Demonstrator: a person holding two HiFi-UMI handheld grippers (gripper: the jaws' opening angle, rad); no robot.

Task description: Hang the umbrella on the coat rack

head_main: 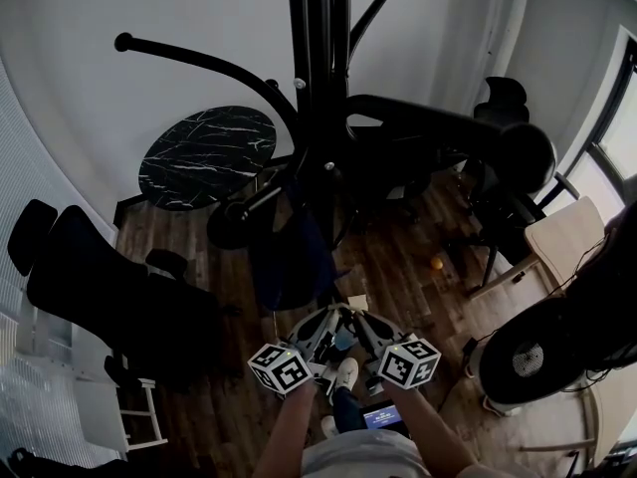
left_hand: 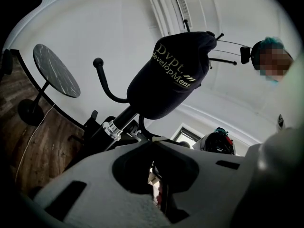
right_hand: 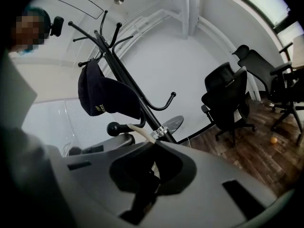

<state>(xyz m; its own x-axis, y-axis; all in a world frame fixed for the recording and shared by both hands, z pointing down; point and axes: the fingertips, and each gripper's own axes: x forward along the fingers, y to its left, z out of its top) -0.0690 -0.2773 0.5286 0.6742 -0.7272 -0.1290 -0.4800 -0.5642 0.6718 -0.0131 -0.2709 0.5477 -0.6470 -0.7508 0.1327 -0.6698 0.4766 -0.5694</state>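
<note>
Umbrella strap (right_hand: 136, 129), pale, runs from the pinched-shut tips of the right gripper (right_hand: 153, 144) toward 10 o'clock, beside a coat rack (right_hand: 128, 85) hook; the left gripper (left_hand: 153, 142) has its jaws pressed together too.

Contents: one coat rack (head_main: 317, 88), one cap (left_hand: 173, 75), one round table (head_main: 207, 155), one orange ball (head_main: 436, 263), at least three black office chairs (right_hand: 227, 99), one left gripper (left_hand: 153, 145) and one right gripper (right_hand: 153, 142), each bearing one marker cube (head_main: 282, 366).
</note>
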